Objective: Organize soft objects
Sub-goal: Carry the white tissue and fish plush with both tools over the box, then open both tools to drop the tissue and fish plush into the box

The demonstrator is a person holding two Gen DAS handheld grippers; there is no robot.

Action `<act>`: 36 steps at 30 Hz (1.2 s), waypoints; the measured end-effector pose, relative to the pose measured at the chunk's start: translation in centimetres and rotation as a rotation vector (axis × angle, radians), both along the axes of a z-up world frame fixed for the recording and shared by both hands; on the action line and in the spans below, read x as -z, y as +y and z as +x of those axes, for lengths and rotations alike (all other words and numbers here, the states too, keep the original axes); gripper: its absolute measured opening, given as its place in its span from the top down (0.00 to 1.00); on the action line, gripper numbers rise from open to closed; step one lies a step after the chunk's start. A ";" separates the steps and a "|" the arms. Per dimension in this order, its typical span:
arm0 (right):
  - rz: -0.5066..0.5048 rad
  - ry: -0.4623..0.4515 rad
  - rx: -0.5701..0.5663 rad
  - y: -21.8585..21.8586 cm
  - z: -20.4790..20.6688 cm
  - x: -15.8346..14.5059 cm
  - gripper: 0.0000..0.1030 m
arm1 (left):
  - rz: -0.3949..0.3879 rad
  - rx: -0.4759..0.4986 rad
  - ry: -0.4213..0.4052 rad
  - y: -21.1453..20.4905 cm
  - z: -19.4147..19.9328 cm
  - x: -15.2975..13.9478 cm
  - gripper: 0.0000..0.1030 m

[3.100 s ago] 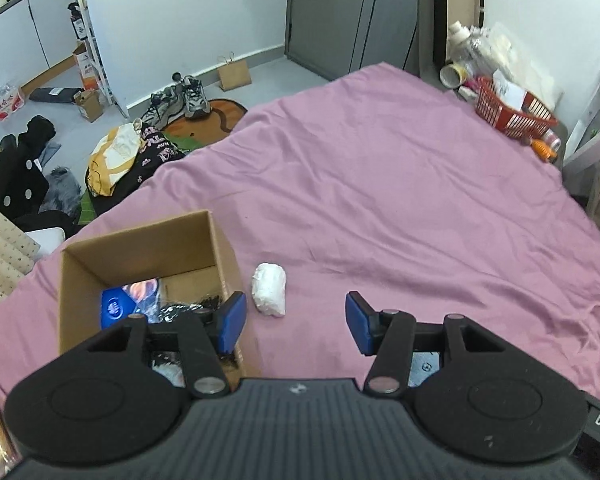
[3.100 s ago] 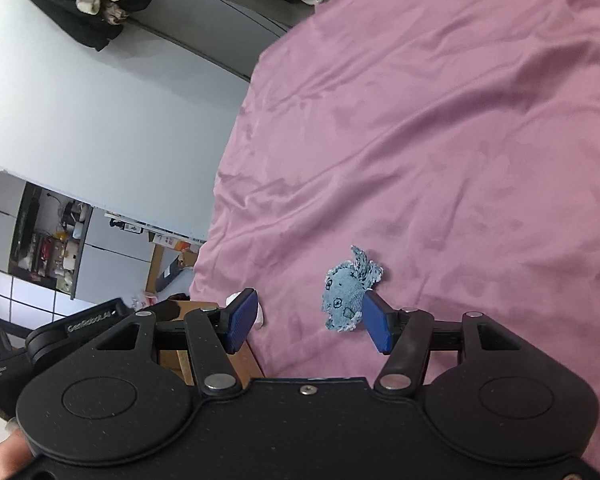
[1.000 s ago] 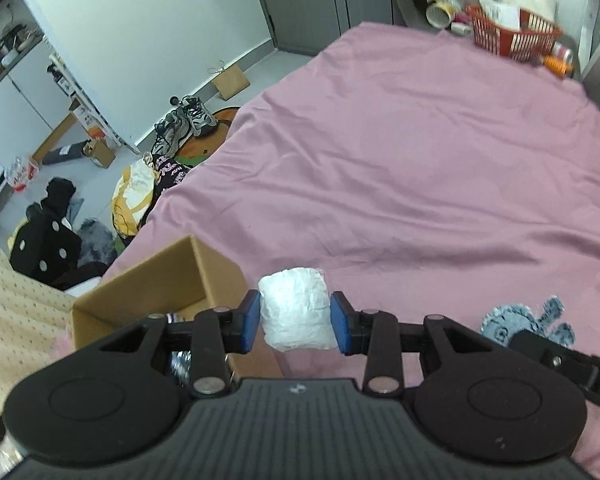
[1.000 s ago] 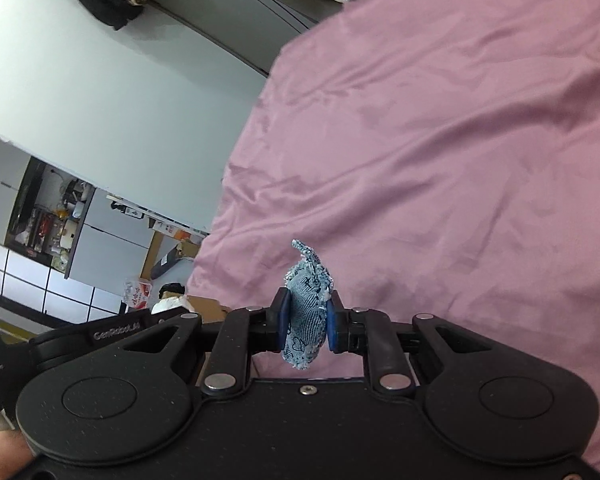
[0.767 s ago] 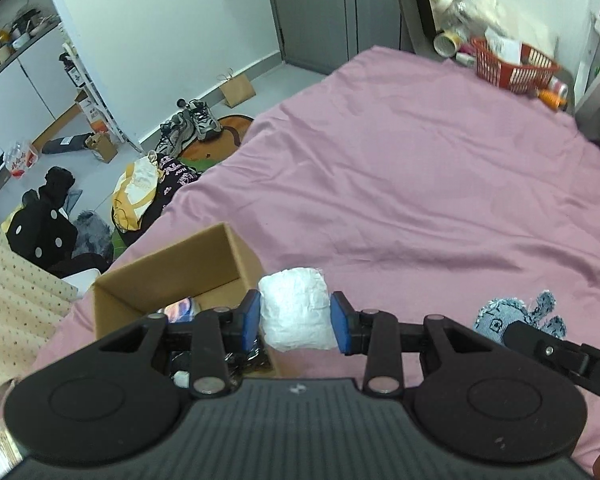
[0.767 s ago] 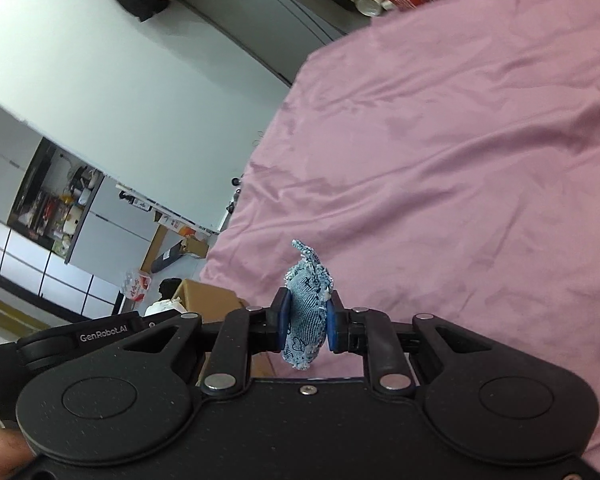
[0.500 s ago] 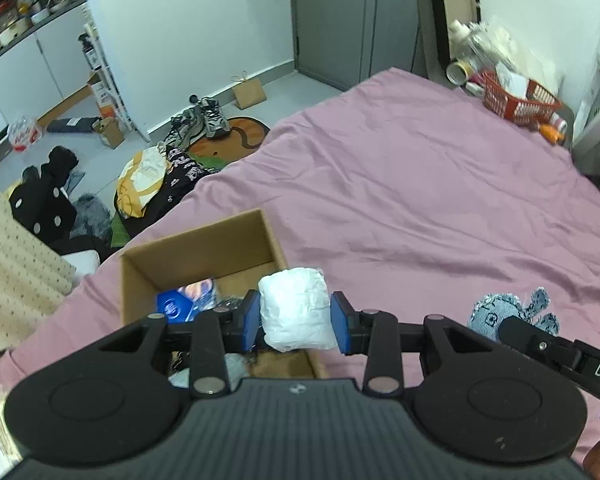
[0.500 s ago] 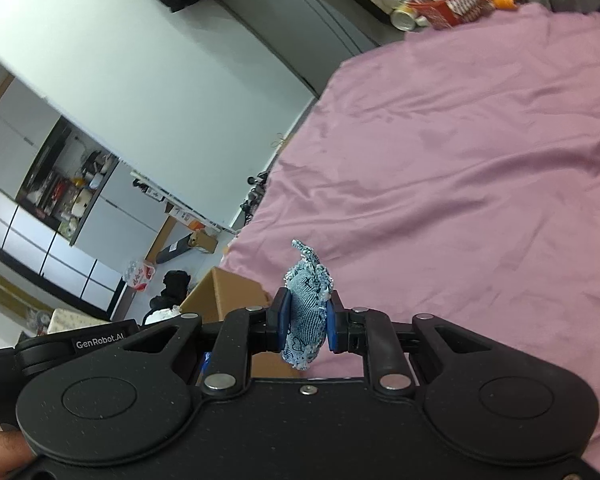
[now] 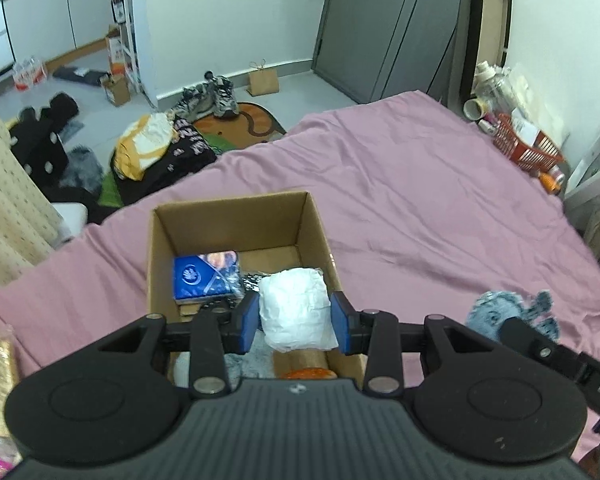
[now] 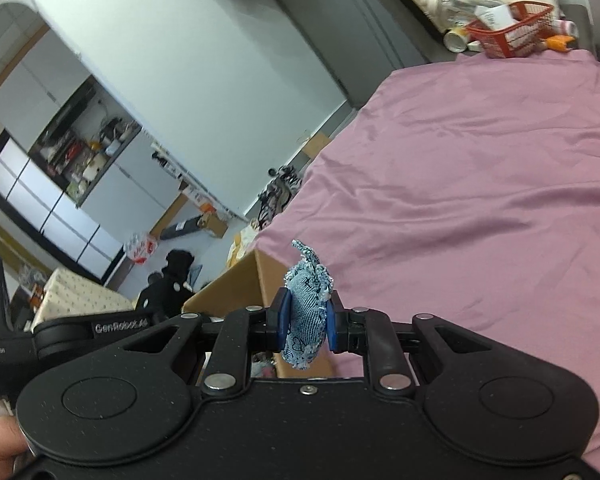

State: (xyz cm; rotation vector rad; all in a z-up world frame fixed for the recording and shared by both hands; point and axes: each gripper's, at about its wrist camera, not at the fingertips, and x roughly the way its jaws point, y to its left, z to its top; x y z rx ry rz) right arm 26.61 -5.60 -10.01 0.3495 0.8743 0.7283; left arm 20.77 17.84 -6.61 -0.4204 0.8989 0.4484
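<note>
Your left gripper (image 9: pixel 295 322) clamps the white bundle (image 9: pixel 294 307) over the open cardboard box (image 9: pixel 236 210) — inside its right wall. Your right gripper (image 10: pixel 304 326) pinches the blue denim toy (image 10: pixel 306 312) just beside that box, over bare pink bedsheet (image 10: pixel 480 200).

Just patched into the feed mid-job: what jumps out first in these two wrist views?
The left tongs grip a white crumpled bundle right above the open cardboard box on the pink bedsheet; the box already holds a blue packet. The right tongs are shut on a blue denim soft toy, just right of the box.
</note>
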 end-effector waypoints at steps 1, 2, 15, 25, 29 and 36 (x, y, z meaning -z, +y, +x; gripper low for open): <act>-0.006 0.000 -0.012 0.5 -0.1 -0.1 0.82 | -0.020 0.004 -0.013 0.2 -0.1 0.1 0.61; -0.011 -0.001 -0.022 1.1 -0.3 -0.2 0.82 | -0.051 0.008 -0.025 0.5 -0.2 0.3 0.61; -0.057 -0.026 -0.102 8.5 -2.4 -2.6 0.82 | -0.117 -0.097 -0.081 4.9 -3.5 -1.4 0.54; -0.046 -0.094 -0.054 9.6 -3.7 -6.8 0.60 | -0.095 -0.188 -0.106 8.5 -7.3 -3.9 0.52; -0.055 -0.111 -0.030 8.2 -4.9 -7.9 0.54 | -0.095 -0.189 -0.121 8.9 -8.7 -5.0 0.44; -0.095 -0.181 0.021 4.9 -7.9 -10.3 0.28 | -0.069 -0.147 -0.157 7.2 -10.2 -7.1 0.28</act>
